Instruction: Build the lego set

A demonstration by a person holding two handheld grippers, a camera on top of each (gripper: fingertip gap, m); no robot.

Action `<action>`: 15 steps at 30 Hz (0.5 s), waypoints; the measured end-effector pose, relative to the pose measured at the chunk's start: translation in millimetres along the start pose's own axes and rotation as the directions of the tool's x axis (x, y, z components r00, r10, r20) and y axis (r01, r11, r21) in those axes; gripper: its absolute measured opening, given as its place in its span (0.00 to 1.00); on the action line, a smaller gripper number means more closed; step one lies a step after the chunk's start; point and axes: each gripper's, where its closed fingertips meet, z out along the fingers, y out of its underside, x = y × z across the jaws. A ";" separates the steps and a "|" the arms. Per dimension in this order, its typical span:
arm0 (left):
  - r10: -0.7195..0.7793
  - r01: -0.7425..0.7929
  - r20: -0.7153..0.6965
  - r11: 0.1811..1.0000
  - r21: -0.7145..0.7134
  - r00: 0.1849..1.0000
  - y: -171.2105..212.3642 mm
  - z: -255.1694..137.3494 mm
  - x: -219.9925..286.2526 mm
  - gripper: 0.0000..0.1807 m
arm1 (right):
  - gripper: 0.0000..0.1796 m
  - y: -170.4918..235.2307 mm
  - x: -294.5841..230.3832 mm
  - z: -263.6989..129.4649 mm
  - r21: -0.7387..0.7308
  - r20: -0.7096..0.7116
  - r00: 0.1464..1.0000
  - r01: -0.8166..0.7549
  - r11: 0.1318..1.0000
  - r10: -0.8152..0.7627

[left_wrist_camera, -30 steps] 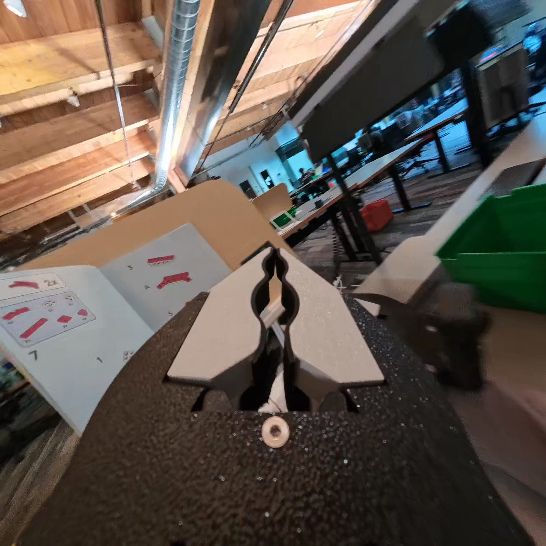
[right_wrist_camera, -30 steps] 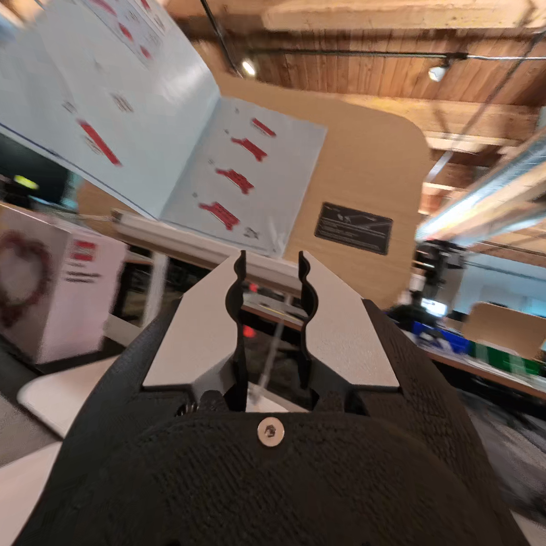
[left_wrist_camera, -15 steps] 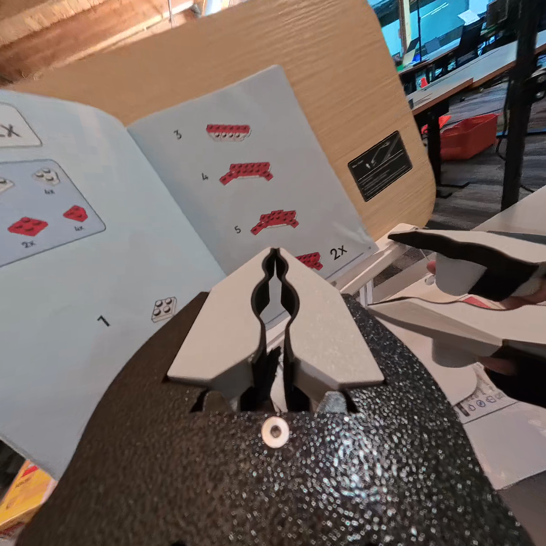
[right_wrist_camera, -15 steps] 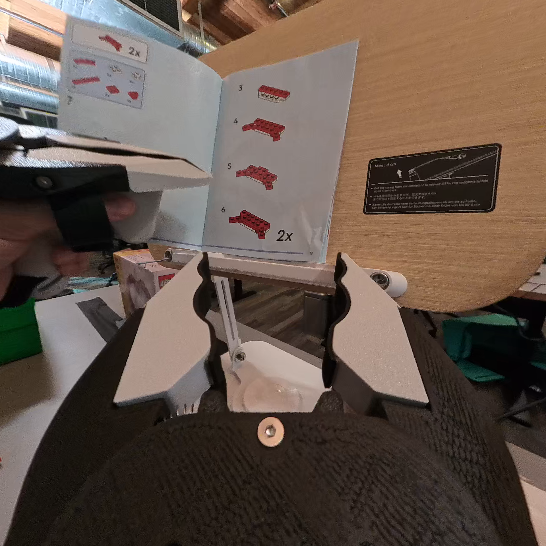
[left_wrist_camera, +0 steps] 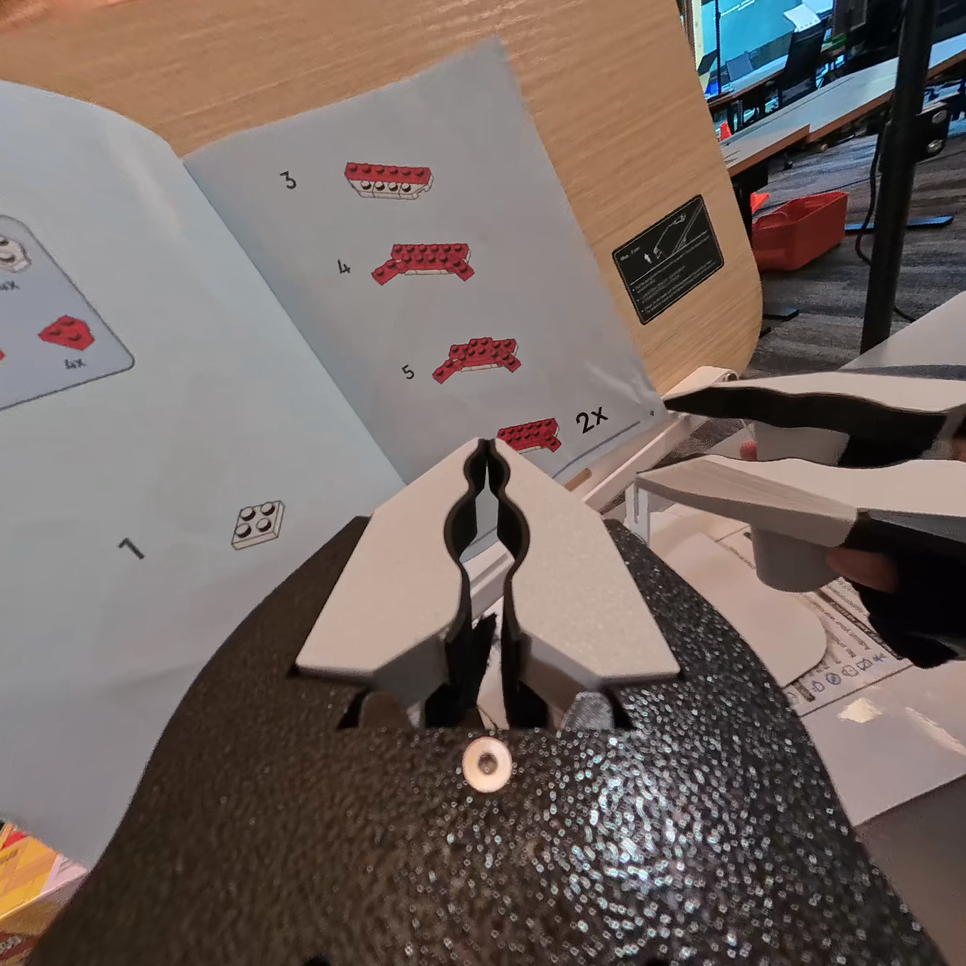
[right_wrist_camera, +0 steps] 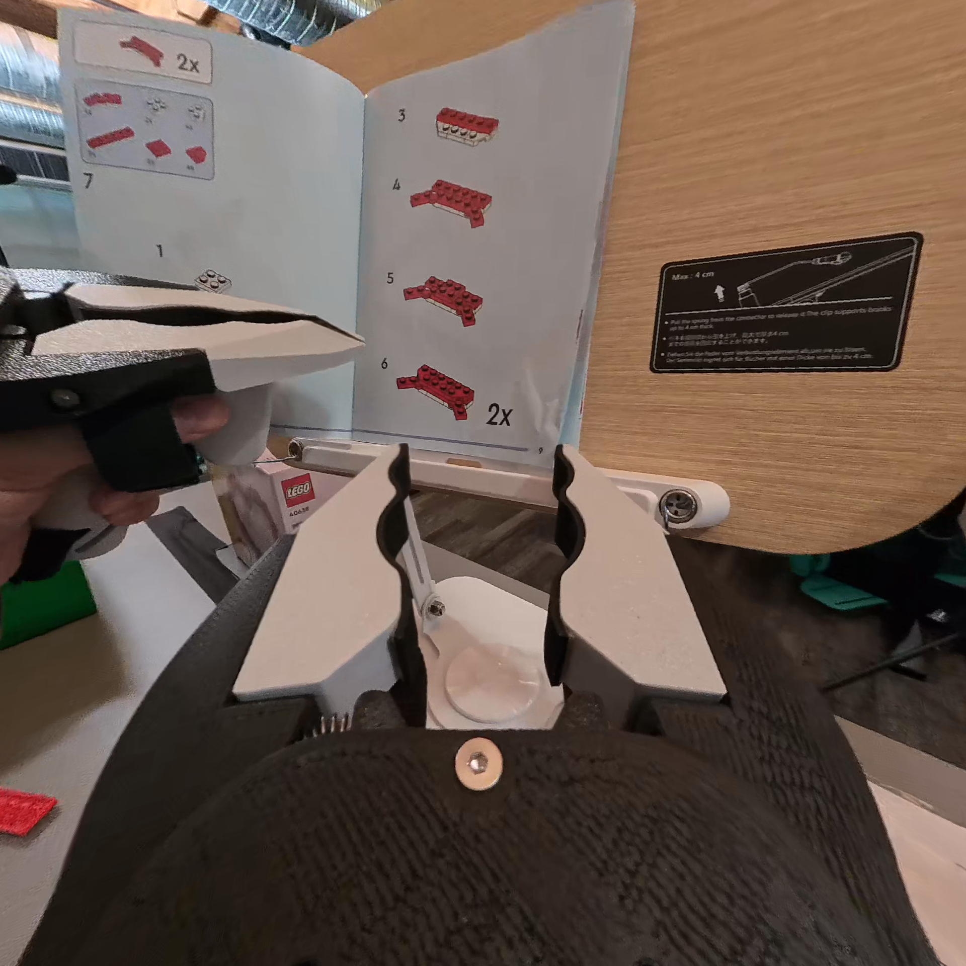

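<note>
An open pale-blue instruction booklet [left_wrist_camera: 272, 376] with red brick pictures stands on a wooden book stand [left_wrist_camera: 601, 130]. My left gripper [left_wrist_camera: 486, 445] is shut, with nothing seen between its tips, and points at the booklet's lower right page. My right gripper [right_wrist_camera: 481, 452] is open and empty, just below the booklet [right_wrist_camera: 470, 261] at the stand's white ledge [right_wrist_camera: 617, 483]. The right gripper also shows at the right of the left wrist view [left_wrist_camera: 653, 441], open. The left gripper shows shut at the left of the right wrist view [right_wrist_camera: 355, 340]. A flat red piece [right_wrist_camera: 21, 810] lies on the table.
A white set box [right_wrist_camera: 292, 496] stands behind the left gripper, with a green bin [right_wrist_camera: 42, 601] to its left. The stand's white base [right_wrist_camera: 491, 653] sits under my right gripper. A red bin [left_wrist_camera: 800, 230] and desks lie beyond. A yellow box corner [left_wrist_camera: 26, 878] shows low left. Across from one pair of fingers to the other is roughly 8 cm. The flat red piece [right_wrist_camera: 21, 810] is about equally far from each gripper, around 30 cm.
Both views have swung down from the ceiling and room onto the booklet and come closer to it. My right gripper has opened wider. My left gripper has stayed shut.
</note>
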 end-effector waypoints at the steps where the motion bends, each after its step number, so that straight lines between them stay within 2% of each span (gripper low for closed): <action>1: -0.005 0.005 -0.007 1.000 -0.002 1.000 -0.6 0.5 0.8 0.00 | 0.28 0.3 1.0 -0.4 0.001 -0.003 1.000 -0.005 1.000 0.005; 10: -0.039 0.038 -0.087 0.999 -0.017 0.995 -1.7 3.6 12.3 0.00 | 0.01 -5.1 12.2 -3.9 -0.009 -0.102 0.994 0.025 1.000 -0.026; 14: -0.088 0.091 -0.159 0.996 0.012 0.983 -10.3 1.5 22.5 0.00 | 0.00 -5.5 7.4 -2.8 -0.014 -0.107 0.991 0.081 0.997 -0.082; 15: -0.100 0.104 -0.169 0.995 0.013 0.981 -12.2 1.5 23.7 0.03 | 0.00 -5.4 5.8 -2.4 -0.014 -0.104 0.990 0.095 0.995 -0.096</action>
